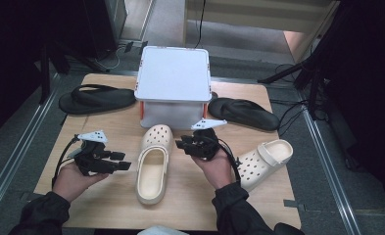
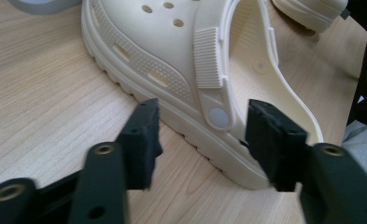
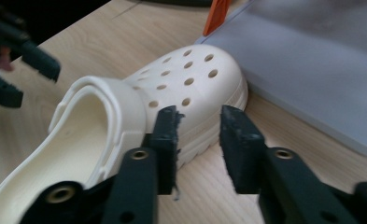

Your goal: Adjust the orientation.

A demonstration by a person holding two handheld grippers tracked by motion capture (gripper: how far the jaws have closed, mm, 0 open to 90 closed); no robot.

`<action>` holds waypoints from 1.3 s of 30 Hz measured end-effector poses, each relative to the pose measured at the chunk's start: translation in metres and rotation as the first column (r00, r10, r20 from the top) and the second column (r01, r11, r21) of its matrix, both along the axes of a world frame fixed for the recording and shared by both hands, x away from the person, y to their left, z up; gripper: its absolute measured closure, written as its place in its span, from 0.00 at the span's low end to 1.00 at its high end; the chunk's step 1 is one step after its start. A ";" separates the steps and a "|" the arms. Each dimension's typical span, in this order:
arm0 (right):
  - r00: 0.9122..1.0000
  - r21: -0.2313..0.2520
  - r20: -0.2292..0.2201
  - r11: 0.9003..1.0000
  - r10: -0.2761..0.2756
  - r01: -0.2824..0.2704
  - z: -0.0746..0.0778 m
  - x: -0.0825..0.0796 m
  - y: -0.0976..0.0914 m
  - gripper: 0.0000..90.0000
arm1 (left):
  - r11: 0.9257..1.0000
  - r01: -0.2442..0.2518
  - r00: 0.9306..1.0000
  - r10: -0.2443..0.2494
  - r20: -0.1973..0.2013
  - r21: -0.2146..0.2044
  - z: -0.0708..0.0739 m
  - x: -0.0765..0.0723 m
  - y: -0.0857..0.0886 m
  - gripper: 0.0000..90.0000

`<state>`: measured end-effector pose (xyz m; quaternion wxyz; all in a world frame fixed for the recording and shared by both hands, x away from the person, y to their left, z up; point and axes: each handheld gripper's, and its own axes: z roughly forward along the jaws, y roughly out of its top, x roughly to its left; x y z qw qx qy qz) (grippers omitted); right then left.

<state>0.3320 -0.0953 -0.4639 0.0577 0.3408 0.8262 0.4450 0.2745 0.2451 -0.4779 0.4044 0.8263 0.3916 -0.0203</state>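
Cream clog point(image 1: 153, 164) flat on its sole at table centre, toe up at twelve o'clock, nearly touching the white lidded box point(image 1: 173, 81). Left gripper point(image 1: 124, 161) level at nine o'clock of the clog, pointing in at its side, jaws apart with nothing between them; clog's strap rivet just past the tips in the left gripper view point(image 2: 200, 140). Right gripper point(image 1: 182, 145) at two o'clock of the clog, jaws part open and holding nothing, aimed at the toe's edge in the right gripper view point(image 3: 197, 149). Second cream clog point(image 1: 263, 161) out at three o'clock, lying angled. Black flip-flop point(image 1: 96, 99) at ten o'clock, its mate point(image 1: 244, 112) at one o'clock, both beside the box on the wooden table point(image 1: 107, 205).
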 end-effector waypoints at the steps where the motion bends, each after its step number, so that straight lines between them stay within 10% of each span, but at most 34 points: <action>1: 1.000 -0.008 -0.005 1.000 0.003 -0.003 0.002 -0.001 -0.003 0.69 | 1.000 -0.006 1.000 0.006 -0.004 -0.002 0.000 0.001 0.000 0.47; 19: 0.999 -0.034 0.033 0.999 -0.006 0.007 0.040 -0.025 -0.075 0.61 | 1.000 -0.019 1.000 0.019 0.010 0.020 0.004 0.009 0.006 0.38; 39: 0.985 -0.092 0.050 0.981 -0.164 0.169 0.050 -0.037 -0.175 0.63 | 0.998 -0.041 0.999 0.040 0.020 0.043 0.002 0.014 0.009 0.39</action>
